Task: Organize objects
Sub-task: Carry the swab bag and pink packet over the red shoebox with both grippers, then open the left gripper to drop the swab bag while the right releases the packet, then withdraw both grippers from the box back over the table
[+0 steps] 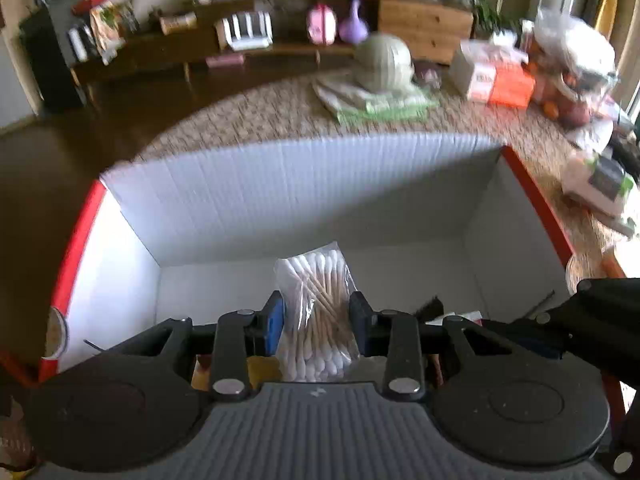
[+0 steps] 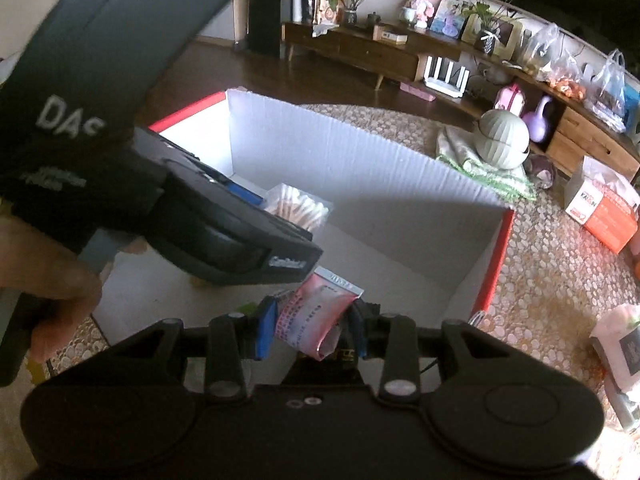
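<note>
- The left gripper's point(image 1: 316, 320) jaws are clamped on a clear bag of cotton swabs point(image 1: 316, 312), pinching it across its middle; the bag hangs between the blue-padded fingers over the inside of the box point(image 1: 248, 184).
- The right gripper's point(image 2: 314, 330) jaws are closed on a pink sachet point(image 2: 316, 316), squeezing it at its lower part so the printed top edge sticks up and forward.
- Both loads are held over the white box with the red outer faces, which sits on a pebble-patterned mat point(image 2: 560, 288). The left gripper is further in than the right, seen in the right wrist view crossing in front.
- The step in hand looks like dropping both items into the box. Best to lower each close to the box floor before letting go, since the swab bag is slippery film and could slide or tip if released high.
- The two grippers are near each other, so release one first and pull it clear before moving the other.
- A few things already lie at the near end of the box, partly hidden by the grippers; aim for the bare floor toward the far wall.
- A round green pot point(image 2: 502, 144), an orange and white carton point(image 2: 604, 208) and bags sit on the mat beyond the box, well apart from it.
</note>
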